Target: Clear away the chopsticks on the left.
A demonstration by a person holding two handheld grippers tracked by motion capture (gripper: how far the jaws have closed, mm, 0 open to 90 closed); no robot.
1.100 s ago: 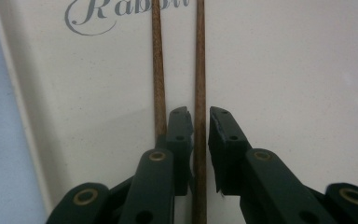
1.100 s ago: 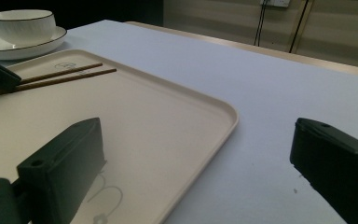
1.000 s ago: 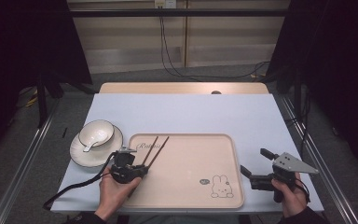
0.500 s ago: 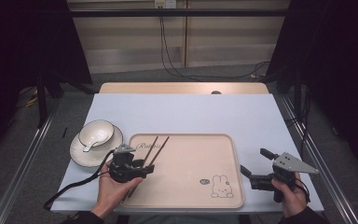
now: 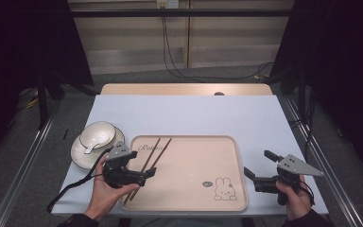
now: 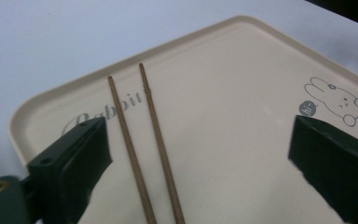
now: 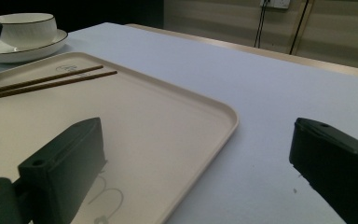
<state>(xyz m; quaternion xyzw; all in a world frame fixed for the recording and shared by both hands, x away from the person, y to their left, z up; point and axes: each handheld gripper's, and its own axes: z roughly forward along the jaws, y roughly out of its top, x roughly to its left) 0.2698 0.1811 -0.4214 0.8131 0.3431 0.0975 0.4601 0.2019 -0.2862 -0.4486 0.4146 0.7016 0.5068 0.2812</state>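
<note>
The chopsticks [image 5: 147, 162] have been set down on the tray [image 5: 189, 204], and the step in hand is judged to be the release that ends their placing. In the high view they are seen in the left part of the tray, lying side by side and slanting from the lower left toward the upper right, their far tips near the printed word at the tray's upper left.

The left gripper [image 5: 142, 176] is held at the lower left of the high view, over the near ends of the chopsticks. Its jaws have just been opening and now stand wide apart. In the left gripper view both chopsticks [image 6: 144, 144] are seen lying flat between the jaws, nearer the left one and touched by neither; nothing is held.

The right gripper [image 5: 260, 170] is held at the lower right, beside the tray's right edge over the worktop [image 5: 184, 113]. Its jaws are also spread wide, with nothing between them but tray and worktop.

A bowl [image 5: 97, 135] with a spoon in it stands on a plate [image 5: 78, 152] left of the tray, off it. The next move is judged to be a reach by the left gripper to that crockery, calling for a clear lift away from the chopsticks so that they are not knocked askew.
</note>
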